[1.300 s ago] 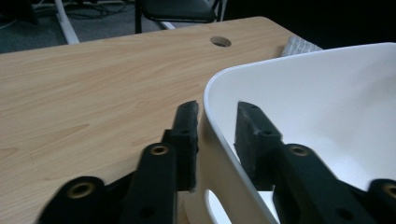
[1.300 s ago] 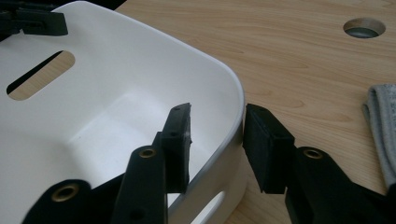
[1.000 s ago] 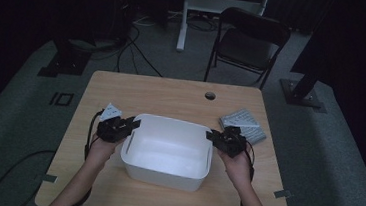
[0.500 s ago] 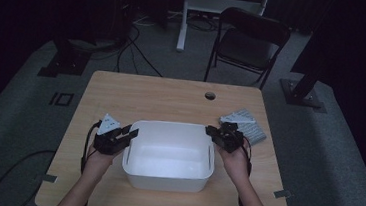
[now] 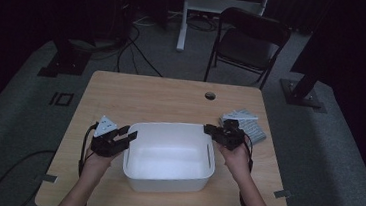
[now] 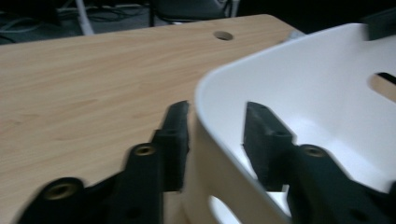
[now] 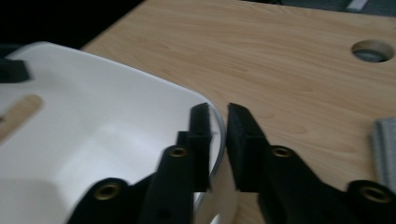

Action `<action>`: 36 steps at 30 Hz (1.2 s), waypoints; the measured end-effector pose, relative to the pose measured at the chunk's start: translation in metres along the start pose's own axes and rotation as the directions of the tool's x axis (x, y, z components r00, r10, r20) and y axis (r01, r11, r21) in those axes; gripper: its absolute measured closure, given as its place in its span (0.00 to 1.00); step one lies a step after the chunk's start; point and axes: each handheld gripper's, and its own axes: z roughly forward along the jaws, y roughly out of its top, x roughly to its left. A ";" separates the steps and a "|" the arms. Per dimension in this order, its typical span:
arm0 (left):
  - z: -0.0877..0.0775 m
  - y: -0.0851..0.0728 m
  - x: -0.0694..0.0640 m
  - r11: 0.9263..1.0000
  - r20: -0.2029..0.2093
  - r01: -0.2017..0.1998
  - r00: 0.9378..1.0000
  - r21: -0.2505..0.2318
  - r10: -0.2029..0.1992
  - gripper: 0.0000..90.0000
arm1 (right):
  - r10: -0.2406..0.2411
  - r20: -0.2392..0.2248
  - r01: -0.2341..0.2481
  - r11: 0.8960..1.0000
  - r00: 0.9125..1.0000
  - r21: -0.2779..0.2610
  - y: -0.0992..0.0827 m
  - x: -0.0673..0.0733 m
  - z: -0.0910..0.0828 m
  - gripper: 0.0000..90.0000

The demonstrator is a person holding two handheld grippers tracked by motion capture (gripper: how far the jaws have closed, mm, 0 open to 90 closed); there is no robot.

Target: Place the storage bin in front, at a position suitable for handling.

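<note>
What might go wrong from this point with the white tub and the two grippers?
The left gripper has just been opening, its jaws straddling the white tub rim with a gap; a lift now may tip the tub. The right gripper pinches only the thin rim and might slip. The grey cloth beside that hand may snag.

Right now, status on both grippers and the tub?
Right gripper shut on white tub rim. Left gripper astride the opposite rim, jaws just been opening, pads clear. Tub on table, nothing blocking.
</note>
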 end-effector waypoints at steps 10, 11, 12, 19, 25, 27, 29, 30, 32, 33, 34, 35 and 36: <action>0.011 0.008 0.010 1.000 0.044 -0.005 0.999 0.019 0.004 0.71 | -0.015 0.049 0.013 1.000 0.999 0.028 -0.014 0.010 -0.009 0.76; 0.012 0.008 0.010 1.000 0.043 -0.011 0.999 0.021 0.010 0.73 | -0.018 0.045 0.017 0.999 0.999 0.027 -0.015 0.010 -0.009 0.79; 0.013 0.008 0.009 0.999 0.038 -0.020 0.999 0.029 0.018 0.73 | -0.018 0.043 0.017 0.999 0.999 0.029 -0.015 0.012 -0.009 0.79; 0.012 0.007 0.004 1.000 0.025 -0.024 0.999 0.016 0.023 0.85 | -0.045 0.100 0.042 0.999 0.994 0.033 -0.011 0.017 -0.005 0.85; 0.008 0.004 0.003 1.000 0.005 -0.015 1.000 0.007 0.015 0.85 | -0.048 0.111 0.043 0.998 0.993 0.044 -0.002 0.014 0.003 0.88; 0.007 0.003 0.001 1.000 -0.012 -0.019 1.000 0.005 0.019 0.85 | -0.052 0.118 0.047 0.998 0.992 0.044 0.001 0.013 0.007 0.89; 0.005 0.002 -0.001 1.000 -0.031 -0.020 0.999 0.000 0.020 0.85 | -0.059 0.129 0.053 0.997 0.990 0.047 0.004 0.014 0.011 0.90; 0.005 0.000 -0.002 1.000 -0.035 -0.014 0.999 -0.008 0.014 0.85 | -0.060 0.131 0.054 0.997 0.990 0.048 0.005 0.013 0.012 0.91; 0.004 -0.002 -0.003 1.000 -0.043 -0.004 0.999 -0.024 0.003 0.85 | -0.059 0.129 0.053 0.997 0.990 0.049 0.008 0.012 0.015 0.91; 0.004 -0.002 -0.004 1.000 -0.048 -0.004 0.999 -0.030 0.003 0.85 | -0.056 0.128 0.050 0.998 0.990 0.050 0.009 0.011 0.016 0.92; 0.004 -0.002 -0.004 0.999 -0.050 -0.004 0.999 -0.033 0.002 0.85 | -0.054 0.129 0.048 0.998 0.990 0.049 0.009 0.011 0.017 0.92; 0.004 -0.002 -0.004 0.999 -0.052 -0.002 0.999 -0.034 0.000 0.85 | -0.056 0.134 0.050 0.997 0.989 0.051 0.010 0.012 0.017 0.92; 0.005 -0.002 -0.004 0.999 -0.050 -0.003 0.999 -0.033 0.001 0.85 | -0.060 0.139 0.053 0.997 0.988 0.052 0.010 0.012 0.017 0.92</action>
